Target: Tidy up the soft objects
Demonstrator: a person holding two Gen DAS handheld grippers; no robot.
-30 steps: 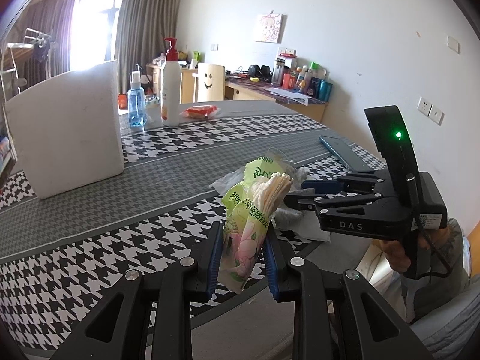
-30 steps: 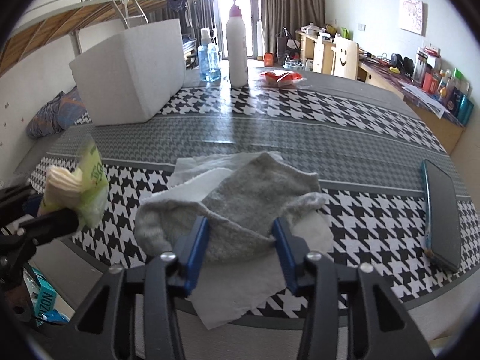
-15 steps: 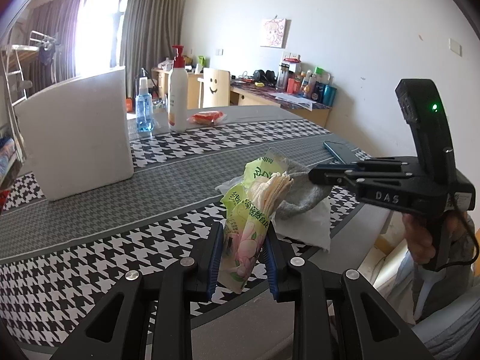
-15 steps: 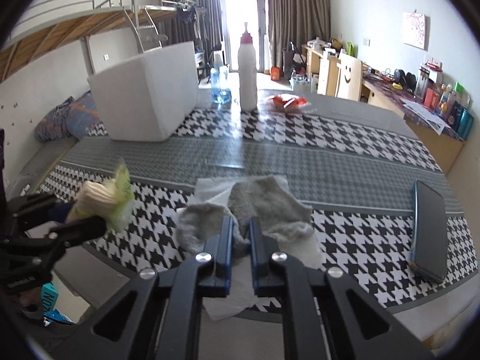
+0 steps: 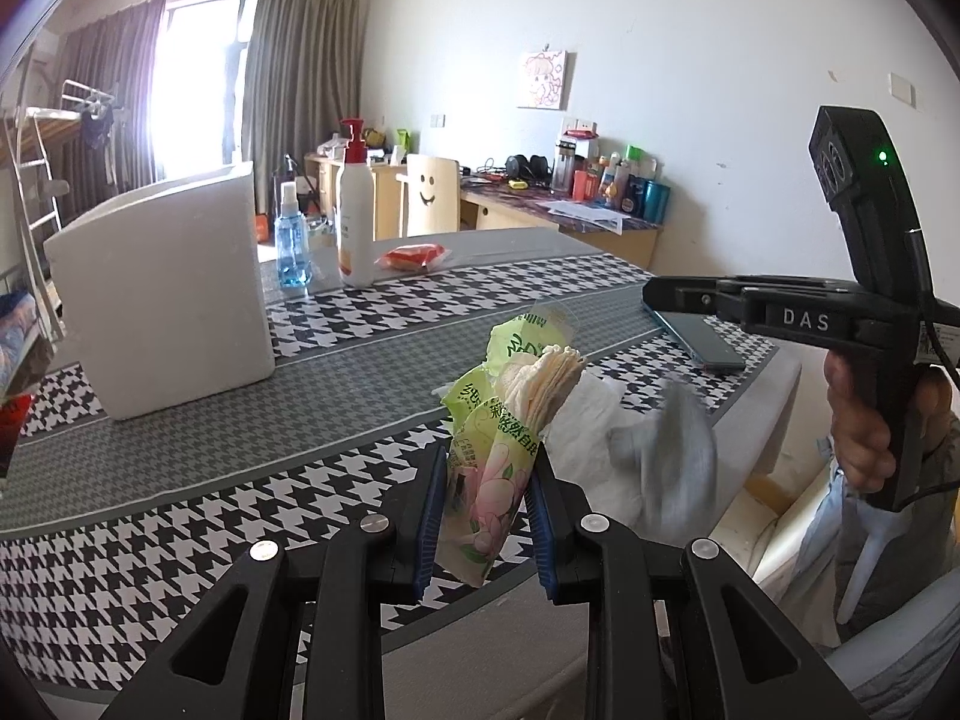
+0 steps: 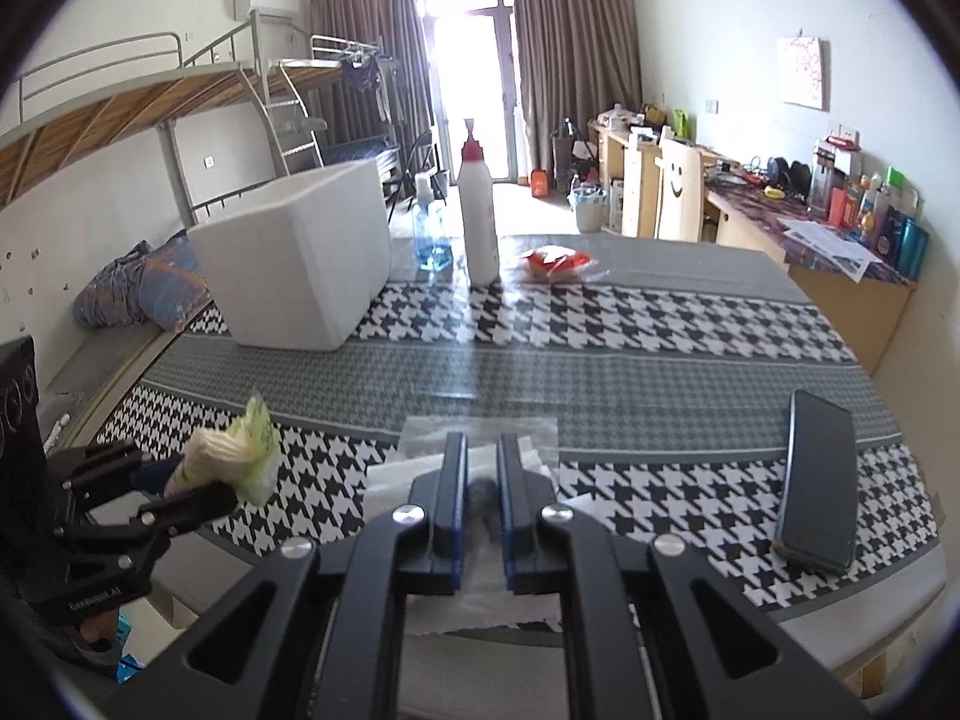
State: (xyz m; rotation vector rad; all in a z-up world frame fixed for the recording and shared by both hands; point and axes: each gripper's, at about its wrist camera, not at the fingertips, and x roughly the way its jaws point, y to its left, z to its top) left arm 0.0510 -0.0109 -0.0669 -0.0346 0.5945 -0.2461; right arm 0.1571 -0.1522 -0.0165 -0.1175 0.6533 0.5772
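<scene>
**Left wrist view: two soft things held over a houndstooth table**

Left wrist view looks across a long table (image 5: pixel 360 360) covered in a smooth cloth, with bands of bold black-and-white houndstooth beside a band of fine grey check. The room is a bright dormitory: brown curtains (image 5: pixel 300 78) frame a glaring window, a metal bunk bed (image 6: pixel 150 96) lines one wall, and a cluttered wooden desk (image 5: pixel 570 216) runs along the other.

At the far end stand a blocky white foam box (image 5: pixel 162 294) with matte, slightly grainy walls, a clear blue spray bottle (image 5: pixel 292 240), a tall white pump bottle (image 5: pixel 355 222) with a red top, and a glossy red-orange packet (image 5: pixel 414 256). A dark, flat phone (image 6: pixel 819 474) lies near the table's right edge.

The left gripper (image 5: pixel 487 504) is clamped on a crinkly green-and-pink plastic tissue pack (image 5: pixel 510 420), held upright above the near edge, with a fan of cream paper sheets poking from its torn top.

The right gripper (image 6: pixel 482 480) has its blue-padded jaws nearly together, pinching a small fold of a grey sock (image 5: pixel 678 456). From the left wrist the sock is a soft, blurred, fuzzy shape hanging off the table below that gripper, over a rumpled white paper towel (image 5: pixel 588 438) that lies flat on the cloth at the near edge. A hand (image 5: pixel 858 420) grips the right gripper's black handle.
</scene>
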